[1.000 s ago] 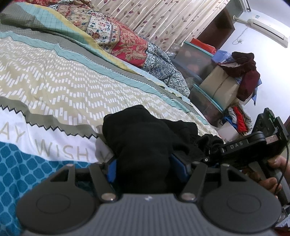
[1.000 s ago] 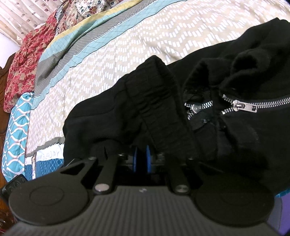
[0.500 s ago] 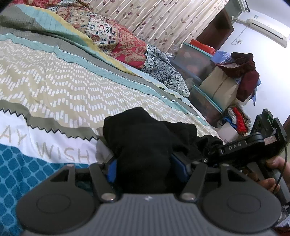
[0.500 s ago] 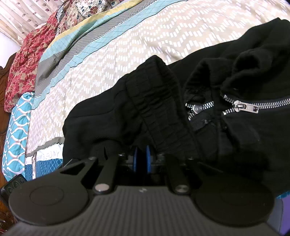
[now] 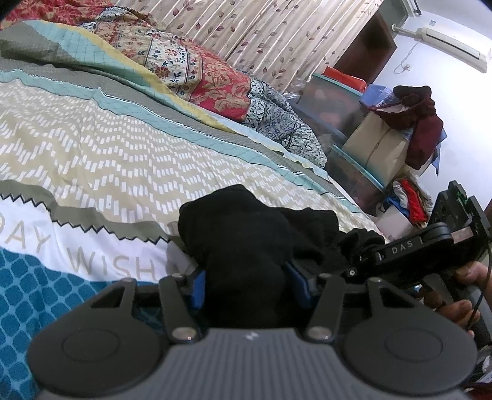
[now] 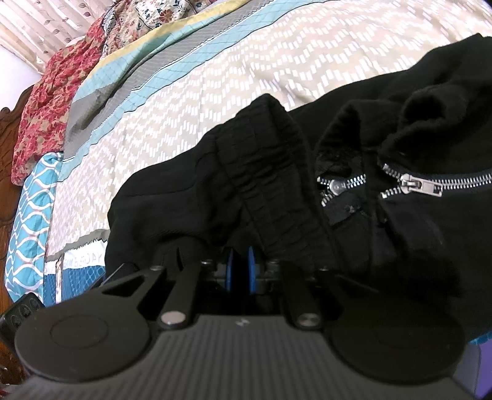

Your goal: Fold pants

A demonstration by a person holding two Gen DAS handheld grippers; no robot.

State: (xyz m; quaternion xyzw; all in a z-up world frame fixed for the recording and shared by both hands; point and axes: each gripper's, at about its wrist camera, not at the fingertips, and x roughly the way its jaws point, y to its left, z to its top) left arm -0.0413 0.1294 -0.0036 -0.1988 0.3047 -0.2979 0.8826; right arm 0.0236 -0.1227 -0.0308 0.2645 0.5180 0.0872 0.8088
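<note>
The black pants (image 5: 246, 243) lie bunched on the bed's patterned sheet (image 5: 107, 160). My left gripper (image 5: 247, 289) has a thick wad of the black cloth between its blue pads (image 5: 199, 289), which touch it on both sides as the jaws are closing. In the right wrist view the elastic waistband (image 6: 270, 172) rises from my right gripper (image 6: 240, 270), whose blue pads stand nearly together, shut on the cloth. A silver zipper (image 6: 421, 184) shows to the right of the waistband. The right gripper's housing (image 5: 409, 246) and the hand holding it (image 5: 461, 307) appear at the right of the left wrist view.
Floral quilts (image 5: 215, 80) are heaped along the bed's far side before a curtain (image 5: 261, 27). Beyond the bed's right edge stand plastic bins (image 5: 332, 95), a cardboard box (image 5: 378, 144) with a maroon garment (image 5: 421, 123) and a clothes pile (image 5: 409, 200). A wooden headboard (image 6: 9, 138) borders the left.
The left gripper's blue pads have drawn a little closer onto the black wad. The right gripper and the waistband have not moved.
</note>
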